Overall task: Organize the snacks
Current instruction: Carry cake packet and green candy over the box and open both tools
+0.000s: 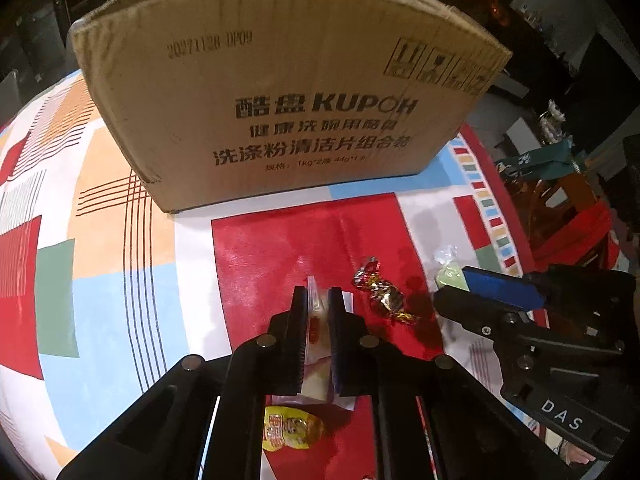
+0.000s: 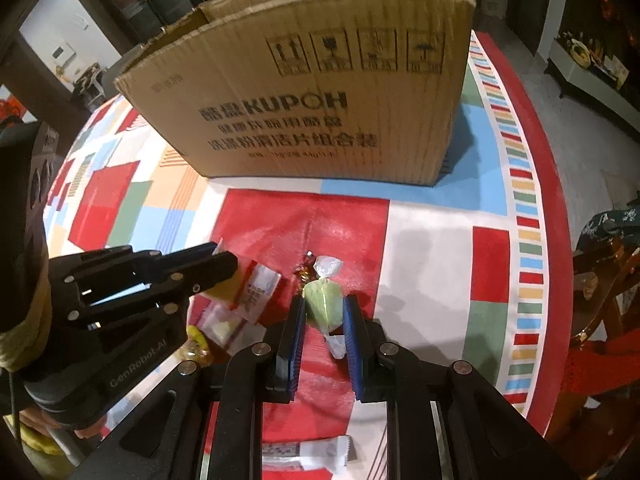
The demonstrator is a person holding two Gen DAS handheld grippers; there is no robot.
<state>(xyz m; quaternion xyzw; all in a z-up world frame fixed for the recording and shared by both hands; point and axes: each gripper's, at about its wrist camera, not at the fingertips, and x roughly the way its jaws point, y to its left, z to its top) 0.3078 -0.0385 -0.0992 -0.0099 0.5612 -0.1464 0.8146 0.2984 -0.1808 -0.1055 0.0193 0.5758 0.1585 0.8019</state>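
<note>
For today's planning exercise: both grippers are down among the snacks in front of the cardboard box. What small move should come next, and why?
Probably lift both grippers toward the cardboard box: the left gripper is shut on a clear-wrapped snack, the right gripper on a green candy.

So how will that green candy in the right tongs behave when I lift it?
The green candy looks small, so probably light. Its clear twisted wrapper ends may flop and feel slick between the right tongs. The body looks solid, so it likely won't crush.
</note>
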